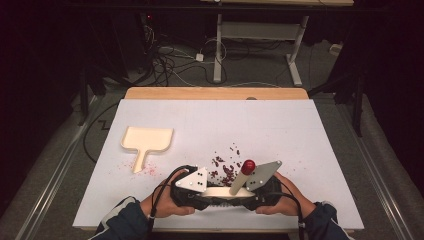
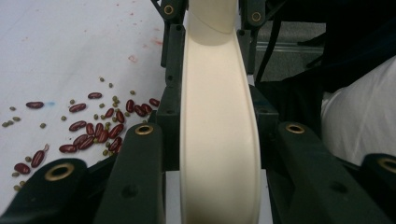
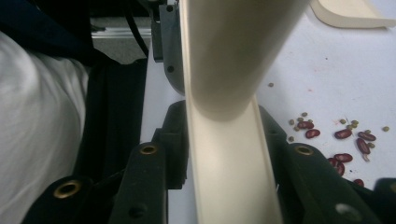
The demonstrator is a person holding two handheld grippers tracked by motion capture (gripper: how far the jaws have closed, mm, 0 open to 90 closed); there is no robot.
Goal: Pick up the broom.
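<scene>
A cream brush (image 1: 220,191) with dark bristles lies low over the table's front edge. Its cream handle (image 1: 239,181) slants up to a red knob (image 1: 248,166). My left gripper (image 1: 200,192) is shut on the brush's left end and my right gripper (image 1: 250,192) on its right end. In the left gripper view the cream brush back (image 2: 219,140) runs between my left gripper's (image 2: 219,130) jaws. The right gripper view has the handle (image 3: 233,56) rising over the brush back, held by my right gripper (image 3: 226,150). Red and green beans (image 1: 225,170) (image 2: 93,130) (image 3: 350,140) lie scattered just beyond the brush.
A cream dustpan (image 1: 147,140) (image 3: 350,14) lies on the white table top (image 1: 300,140) at the left, handle toward the front, with red specks (image 1: 150,170) near it. Beyond the table stand a desk frame (image 1: 220,45) and floor cables (image 1: 170,60).
</scene>
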